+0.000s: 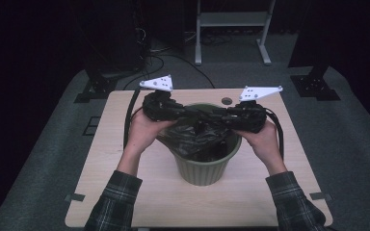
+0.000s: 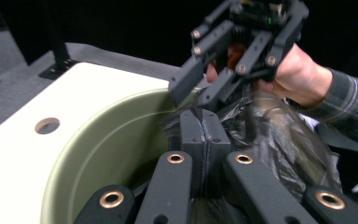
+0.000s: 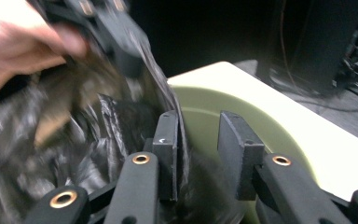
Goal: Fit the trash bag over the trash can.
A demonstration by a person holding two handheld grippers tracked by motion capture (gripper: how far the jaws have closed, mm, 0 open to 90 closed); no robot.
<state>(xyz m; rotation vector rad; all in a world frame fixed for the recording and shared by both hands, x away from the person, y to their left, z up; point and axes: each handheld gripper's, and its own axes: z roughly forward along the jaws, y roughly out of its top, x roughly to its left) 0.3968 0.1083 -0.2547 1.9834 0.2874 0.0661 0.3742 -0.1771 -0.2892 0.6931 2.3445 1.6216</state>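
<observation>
A green ribbed bin (image 1: 204, 171) stands mid-table with a crumpled black bag (image 1: 197, 137) inside it. Both grippers hover over its rim, tips facing each other. My left gripper (image 1: 195, 115) comes in from the left; in the left gripper view its jaws (image 2: 206, 135) are pressed together on a fold of the bag (image 2: 279, 140). My right gripper (image 1: 217, 115) comes in from the right; in its own view the jaws (image 3: 198, 140) stand apart, with the bag's edge (image 3: 74, 140) lying against the left pad and the bin wall (image 3: 261, 116) behind.
The pale wooden table (image 1: 125, 159) has a small round hole (image 1: 227, 101) behind the bin. A white metal frame (image 1: 231, 19) and black stand bases (image 1: 94, 89) sit on the grey floor beyond. Cables trail from both grippers along the table's sides.
</observation>
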